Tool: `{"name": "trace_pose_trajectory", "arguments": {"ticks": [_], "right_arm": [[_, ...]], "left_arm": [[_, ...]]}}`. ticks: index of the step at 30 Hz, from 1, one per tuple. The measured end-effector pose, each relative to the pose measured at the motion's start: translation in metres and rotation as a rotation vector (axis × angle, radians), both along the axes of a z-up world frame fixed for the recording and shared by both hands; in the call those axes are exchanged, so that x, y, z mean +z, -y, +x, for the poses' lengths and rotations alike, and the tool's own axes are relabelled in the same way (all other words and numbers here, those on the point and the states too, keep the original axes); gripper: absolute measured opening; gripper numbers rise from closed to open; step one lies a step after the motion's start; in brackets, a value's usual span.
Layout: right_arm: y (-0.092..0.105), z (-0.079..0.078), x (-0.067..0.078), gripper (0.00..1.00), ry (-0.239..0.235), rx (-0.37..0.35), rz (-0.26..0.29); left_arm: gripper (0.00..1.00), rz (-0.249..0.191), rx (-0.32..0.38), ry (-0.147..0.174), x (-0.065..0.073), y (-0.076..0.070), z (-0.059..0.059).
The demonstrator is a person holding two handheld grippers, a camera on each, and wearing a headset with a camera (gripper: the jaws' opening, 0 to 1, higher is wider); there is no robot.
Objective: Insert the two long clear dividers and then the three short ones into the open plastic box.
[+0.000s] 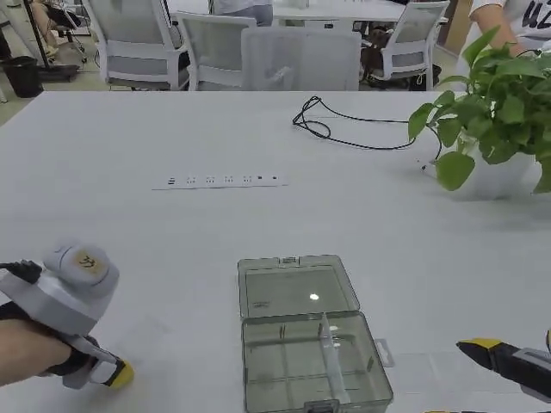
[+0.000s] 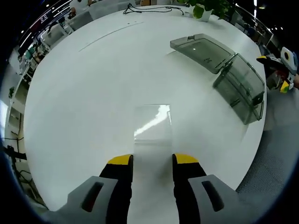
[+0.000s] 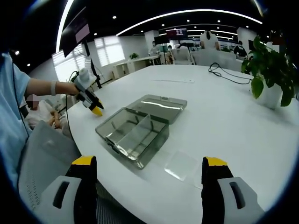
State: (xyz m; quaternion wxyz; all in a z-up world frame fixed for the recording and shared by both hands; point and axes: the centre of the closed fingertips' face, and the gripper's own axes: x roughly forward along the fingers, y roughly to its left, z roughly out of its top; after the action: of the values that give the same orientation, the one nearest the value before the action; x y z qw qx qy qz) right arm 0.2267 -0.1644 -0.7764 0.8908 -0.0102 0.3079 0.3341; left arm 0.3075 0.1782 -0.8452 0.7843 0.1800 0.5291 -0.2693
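plastic box (image 1: 284, 374) sits at table (image 1: 129, 155) edge between left tongs (image 2: 152, 159) and right tongs (image 3: 149, 162), both spread empty.

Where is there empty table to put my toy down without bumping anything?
The widest bare patch is the table between the power strip and the open box; also left of the strip. Crowded: by the plant and cable, and beside the box, where clear dividers lie.

My worktop (image 1: 103, 146), white: potted plant (image 1: 491, 112) at the right edge; black cable (image 1: 306, 122) looped toward the far edge, beside it; power strip (image 1: 220, 181) mid-surface. Grey chairs (image 1: 215, 47) beyond the far edge.
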Motion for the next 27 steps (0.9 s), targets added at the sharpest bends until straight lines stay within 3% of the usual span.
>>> {"name": "trace_pose_trajectory", "arguments": {"ticks": [7,27], "right_arm": [[-0.002,0.001,-0.001,0.92,0.003,0.011,-0.007],[-0.014,0.005,-0.002,0.89,-0.003,0.011,0.013]], "left_arm": [[0.32,-0.002,0.008,-0.005,-0.001,-0.001,0.000],[0.30,-0.109,0.125,0.018,0.004,-0.008,-0.001]]}}
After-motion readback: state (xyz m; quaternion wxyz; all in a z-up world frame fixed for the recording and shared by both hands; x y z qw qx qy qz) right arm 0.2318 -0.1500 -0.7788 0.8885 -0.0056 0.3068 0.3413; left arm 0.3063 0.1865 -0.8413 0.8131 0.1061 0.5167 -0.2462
